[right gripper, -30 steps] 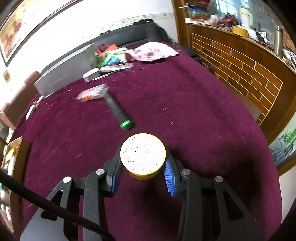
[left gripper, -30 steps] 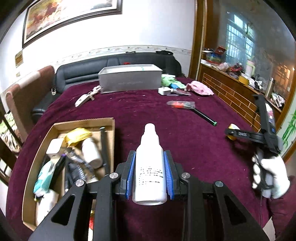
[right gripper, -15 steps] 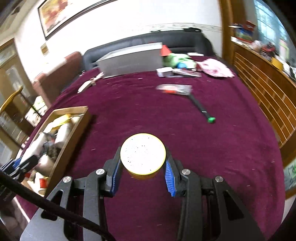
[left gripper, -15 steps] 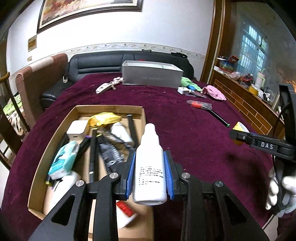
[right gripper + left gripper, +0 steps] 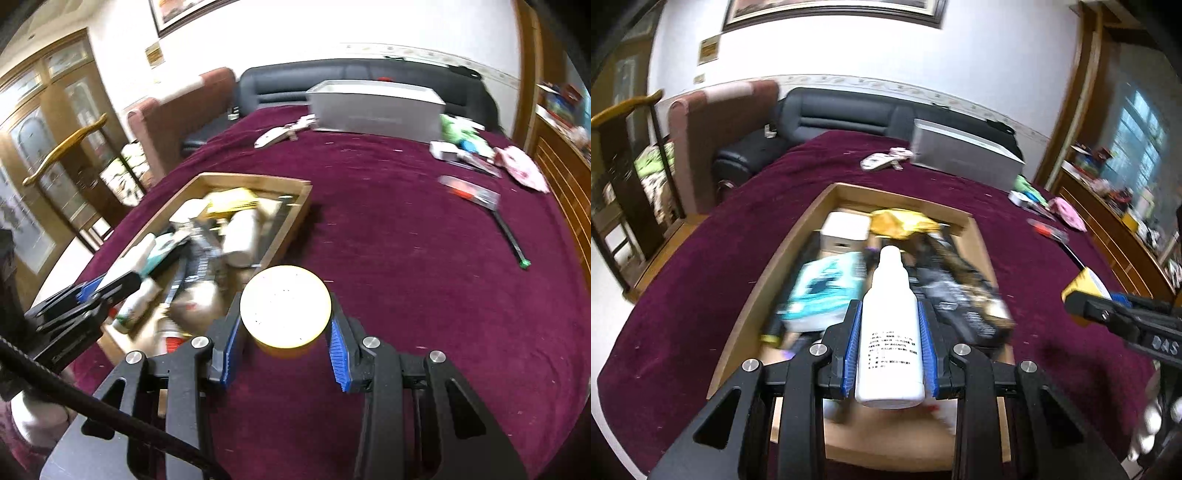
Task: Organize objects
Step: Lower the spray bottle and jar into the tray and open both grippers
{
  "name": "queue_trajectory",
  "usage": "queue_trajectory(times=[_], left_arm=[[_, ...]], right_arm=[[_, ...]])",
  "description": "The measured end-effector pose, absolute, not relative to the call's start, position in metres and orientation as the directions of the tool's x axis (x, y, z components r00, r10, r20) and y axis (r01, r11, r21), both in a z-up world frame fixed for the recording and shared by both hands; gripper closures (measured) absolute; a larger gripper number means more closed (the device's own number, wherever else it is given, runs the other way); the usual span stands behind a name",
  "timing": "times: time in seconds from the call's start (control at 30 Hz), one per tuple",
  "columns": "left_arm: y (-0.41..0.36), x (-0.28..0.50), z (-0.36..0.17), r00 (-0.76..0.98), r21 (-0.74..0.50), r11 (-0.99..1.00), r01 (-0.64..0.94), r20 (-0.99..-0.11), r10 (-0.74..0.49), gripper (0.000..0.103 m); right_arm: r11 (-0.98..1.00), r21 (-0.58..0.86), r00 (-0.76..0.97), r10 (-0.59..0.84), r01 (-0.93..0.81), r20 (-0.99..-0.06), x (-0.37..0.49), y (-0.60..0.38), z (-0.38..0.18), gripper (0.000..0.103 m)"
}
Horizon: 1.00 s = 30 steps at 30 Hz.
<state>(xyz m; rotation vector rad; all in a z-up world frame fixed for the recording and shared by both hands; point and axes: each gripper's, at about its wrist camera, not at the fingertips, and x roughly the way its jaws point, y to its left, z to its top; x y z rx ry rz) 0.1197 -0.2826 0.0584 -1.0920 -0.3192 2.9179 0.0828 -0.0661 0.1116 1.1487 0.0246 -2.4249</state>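
My left gripper is shut on a white plastic bottle with black print, held above the cardboard tray, which is full of several packets, tubes and boxes. A round yellow tin with a pale speckled lid sits between the blue pads of my right gripper, which is shut on it just right of the tray. The right gripper with the yellow tin shows at the right edge of the left wrist view; the left gripper shows at the left of the right wrist view.
A grey metal box stands at the far side of the maroon table. A black tool with a green tip, a red-handled packet, a pink cloth and white clips lie on the cloth. Sofa and chairs ring the table.
Both grippers have swung left towards the tray with their loads. The bottle now hangs over the tray's contents and the tin has come up beside the tray's right wall.
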Motion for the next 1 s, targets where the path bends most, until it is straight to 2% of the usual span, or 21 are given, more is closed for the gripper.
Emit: queue_trajectory(times=[0.3,0.63,0.73,0.87,1.0], left_arm=[[-0.329,0.116,0.045,-0.749,-0.202,-0.970,0.137,-0.662,0.032,0.077],[-0.339,0.108,0.029,-0.726,-0.220,-0.969,0.116,-0.684,0.069,0.077],[-0.339,0.110,0.027,-0.723,-0.223,-0.968,0.111,-0.687,0.075,0.077],[-0.340,0.109,0.023,-0.715,-0.223,-0.969,0.111,-0.695,0.078,0.078],[-0.338,0.109,0.017,-0.705,-0.209,-0.973,0.096,-0.704,0.082,0.078]], right_arm=[[-0.823,0.203,-0.436,-0.471,0.531,-0.767,0.088,-0.142,0.101,0.065],[-0.775,0.190,-0.380,-0.488,0.602,-0.786,0.090,-0.197,0.091,0.064],[-0.764,0.228,-0.364,-0.519,0.604,-0.774,0.086,-0.200,0.094,0.064],[-0.710,0.362,-0.264,-0.606,0.604,-0.750,0.079,-0.202,0.093,0.064],[-0.714,0.392,-0.220,-0.601,0.579,-0.769,0.067,-0.209,0.078,0.064]])
